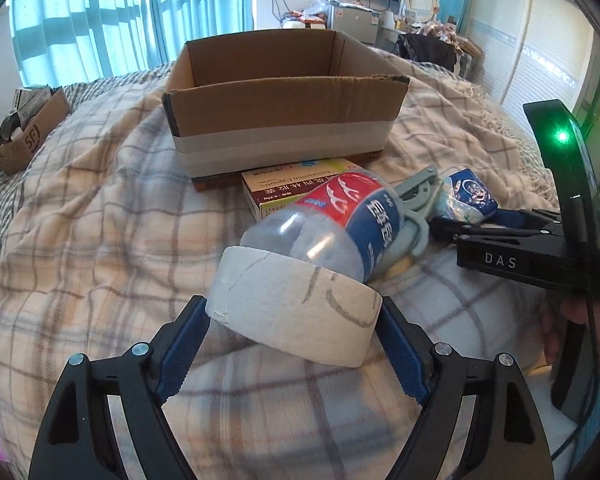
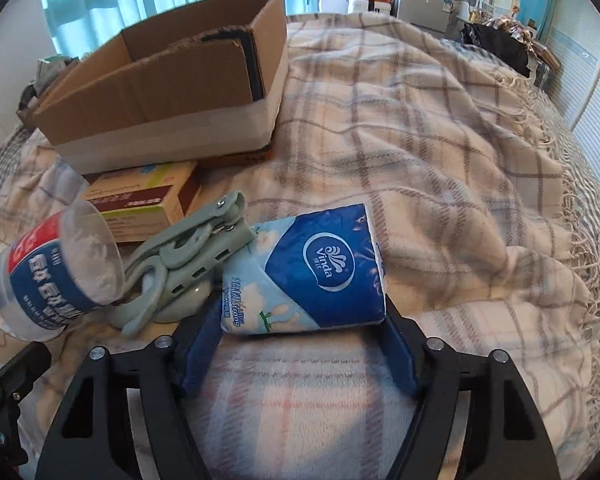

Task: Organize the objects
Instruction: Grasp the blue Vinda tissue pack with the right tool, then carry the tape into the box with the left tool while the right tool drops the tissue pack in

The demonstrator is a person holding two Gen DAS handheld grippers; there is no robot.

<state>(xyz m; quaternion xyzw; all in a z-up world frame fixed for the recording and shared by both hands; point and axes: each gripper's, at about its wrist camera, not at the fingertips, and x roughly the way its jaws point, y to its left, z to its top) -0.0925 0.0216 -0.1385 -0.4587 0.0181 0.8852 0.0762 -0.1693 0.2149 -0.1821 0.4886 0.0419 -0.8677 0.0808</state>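
My left gripper (image 1: 294, 316) is shut on a white tape roll (image 1: 296, 306), held just above the plaid blanket. Behind it lies a clear plastic bottle (image 1: 332, 224) with a red and blue label, also in the right wrist view (image 2: 52, 272). My right gripper (image 2: 300, 328) is shut on a blue Vinda tissue pack (image 2: 312, 272), seen from the left wrist too (image 1: 470, 196). A green plastic clip (image 2: 188, 256) and a medicine box (image 2: 148, 200) lie between bottle and pack. An open cardboard box (image 1: 284, 112) stands behind them.
The plaid blanket (image 2: 440, 160) covers the bed, with a fringed edge at the right. A small cardboard box with odds and ends (image 1: 24, 132) sits at the far left. Furniture and a fridge (image 1: 356, 20) stand beyond the bed.
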